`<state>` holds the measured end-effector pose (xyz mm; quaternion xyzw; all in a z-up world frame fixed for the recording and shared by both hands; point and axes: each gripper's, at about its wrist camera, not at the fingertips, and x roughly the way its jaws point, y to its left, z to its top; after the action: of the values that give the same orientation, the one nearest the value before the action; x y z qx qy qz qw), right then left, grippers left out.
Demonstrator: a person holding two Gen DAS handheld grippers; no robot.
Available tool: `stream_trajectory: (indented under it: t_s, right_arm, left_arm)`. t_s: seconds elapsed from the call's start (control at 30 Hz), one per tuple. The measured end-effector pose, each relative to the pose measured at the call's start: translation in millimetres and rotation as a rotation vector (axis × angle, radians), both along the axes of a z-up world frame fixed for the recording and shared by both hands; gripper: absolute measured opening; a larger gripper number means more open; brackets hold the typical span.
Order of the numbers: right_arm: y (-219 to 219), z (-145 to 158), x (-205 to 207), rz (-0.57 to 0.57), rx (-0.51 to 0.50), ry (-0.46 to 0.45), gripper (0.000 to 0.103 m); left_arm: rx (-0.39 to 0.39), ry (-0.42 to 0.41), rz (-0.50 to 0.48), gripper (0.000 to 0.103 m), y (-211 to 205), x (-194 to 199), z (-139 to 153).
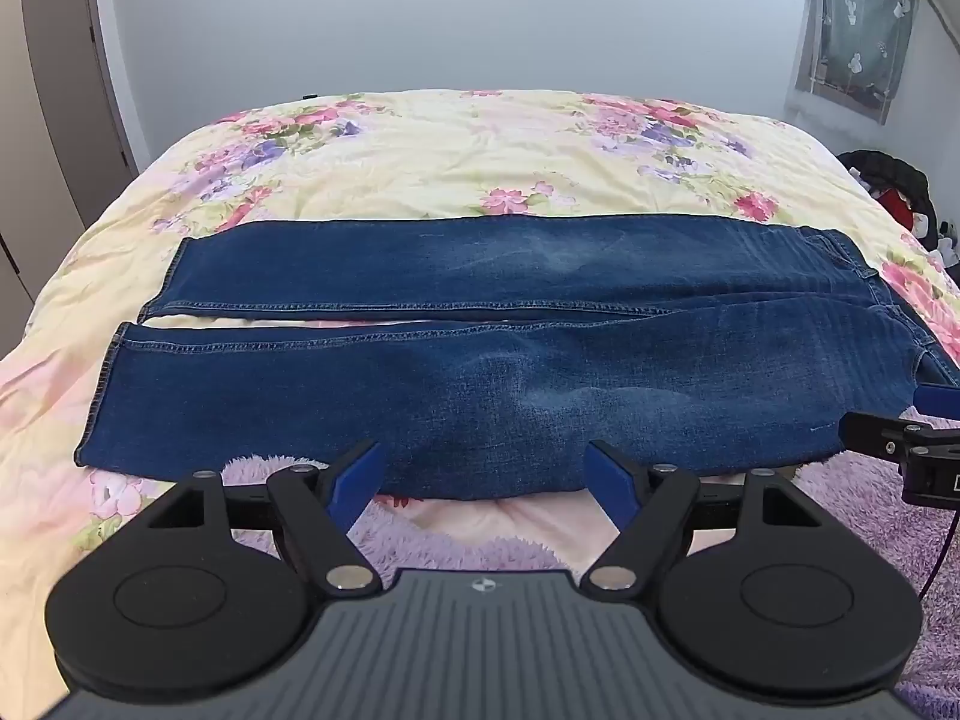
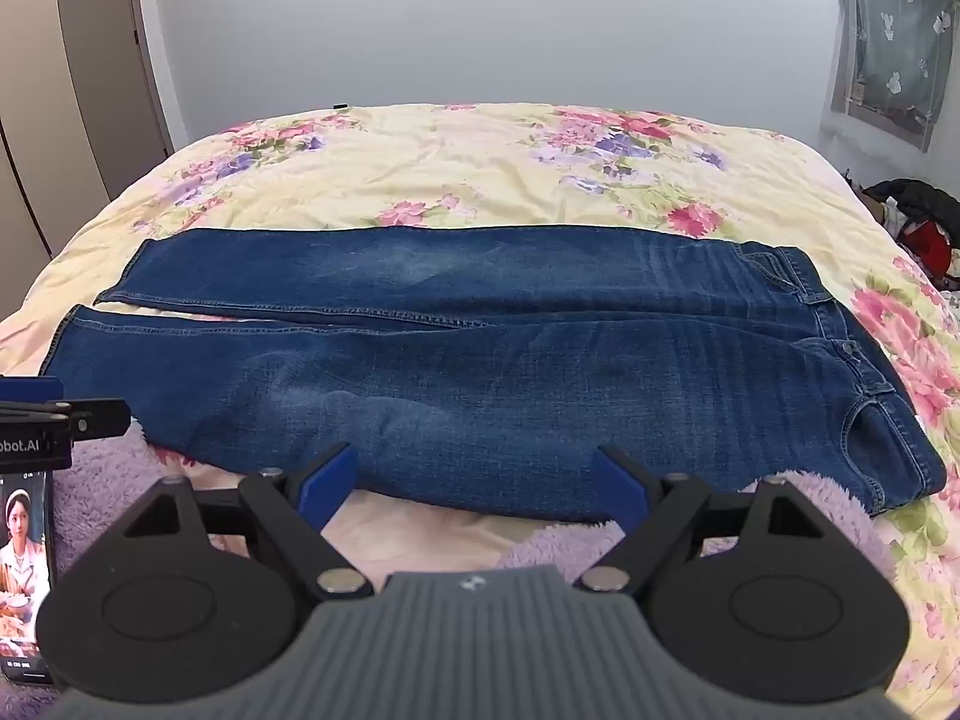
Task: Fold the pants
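left wrist view: left gripper (image 1: 483,471) tilts downward, jaws wide apart and empty, low centre, just short of the jeans (image 1: 480,348); right gripper (image 2: 474,483) likewise. jeans lie flat across a floral quilt (image 1: 456,144), grey wall (image 1: 456,18) behind, curtain (image 1: 858,24) upper right

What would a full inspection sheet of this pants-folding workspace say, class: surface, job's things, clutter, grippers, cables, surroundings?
Surface: floral quilt on a bed, purple fleece at the near edge.
Job's things: blue jeans spread flat, legs side by side, waistband to the right, unfolded.
Clutter: phone showing video; dark clothes pile.
Grippers: left gripper open, empty; right gripper open, empty.
Cables: thin dark cable.
Surroundings: plain wall, curtain, wardrobe.
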<state>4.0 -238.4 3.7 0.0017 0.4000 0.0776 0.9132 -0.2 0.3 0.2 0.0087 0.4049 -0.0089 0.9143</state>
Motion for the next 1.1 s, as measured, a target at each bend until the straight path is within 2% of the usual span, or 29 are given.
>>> stream_trajectory:
  t_s: [0.27, 0.3, 1.1]
  right_arm:
    - [1.6, 1.2, -0.2, -0.001, -0.019, 0.002, 0.082]
    - [-1.1, 2.6, -5.8, 0.002, 0.005, -0.01, 0.082]
    - [4.4, -1.6, -4.1, 0.019, 0.007, -0.004, 0.082]
  left_arm:
    - [0.002, 0.0, -0.006, 0.089, -0.3, 0.1, 0.3]
    - [0.002, 0.0, -0.006, 0.089, -0.3, 0.2, 0.3]
    - [0.004, -0.001, -0.01, 0.089, -3.9, 0.4, 3.0]
